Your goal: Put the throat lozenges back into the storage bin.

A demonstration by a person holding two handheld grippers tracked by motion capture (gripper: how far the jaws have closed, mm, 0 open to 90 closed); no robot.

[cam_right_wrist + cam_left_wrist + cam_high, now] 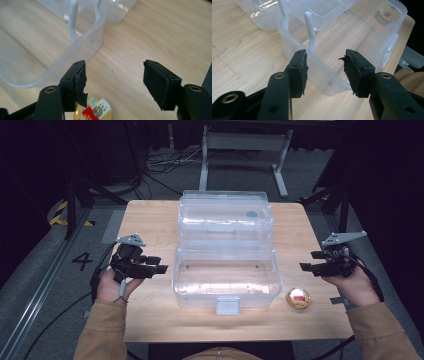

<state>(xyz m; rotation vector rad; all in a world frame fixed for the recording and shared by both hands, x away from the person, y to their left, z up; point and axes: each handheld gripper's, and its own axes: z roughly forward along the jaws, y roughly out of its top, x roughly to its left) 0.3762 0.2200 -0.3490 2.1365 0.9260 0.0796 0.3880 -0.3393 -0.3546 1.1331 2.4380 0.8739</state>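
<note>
A clear plastic box (226,279) stands open in the middle of the wooden table, its lid and inner tray (226,217) tipped back behind it. A small round gold tin with a red label (298,298) lies to the right of the box's front corner. My left gripper (159,265) hovers open at the box's left side; its jaws frame the near box wall (324,82). My right gripper (309,262) hangs open at the right of the box, just above the gold tin (96,111). Nothing sits between either pair of jaws.
The wooden table (150,225) has bare room left and right of the box. A grey latch (228,305) juts from the box's front. Beyond the table are dark stands, cables and a white frame (245,142) on the floor.
</note>
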